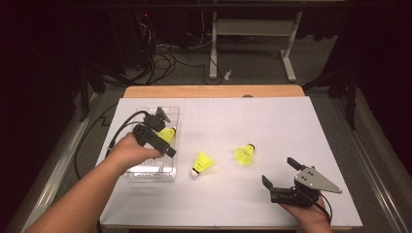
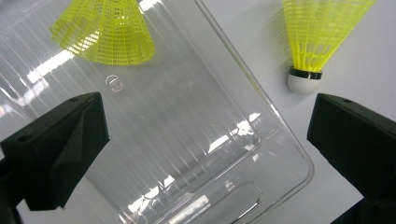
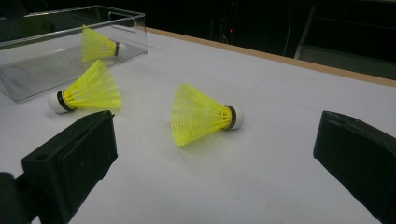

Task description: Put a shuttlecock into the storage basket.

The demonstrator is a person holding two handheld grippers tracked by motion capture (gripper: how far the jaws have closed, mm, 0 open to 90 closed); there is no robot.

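Your left tongs (image 1: 163,127) hang over the clear tray (image 1: 171,112), wide open w/ nothing between them; one yellow shuttlecock (image 2: 105,30) lies in the tray just ahead of them. Your right tongs (image 1: 279,174) are open too, empty, low on the surface (image 1: 272,116); two more shuttlecocks (image 3: 201,114) (image 3: 86,91) lie ahead, apart from them.

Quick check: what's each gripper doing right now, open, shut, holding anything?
Left gripper: open, holding nothing, over the clear tray.
Right gripper: open, holding nothing, facing a yellow shuttlecock.
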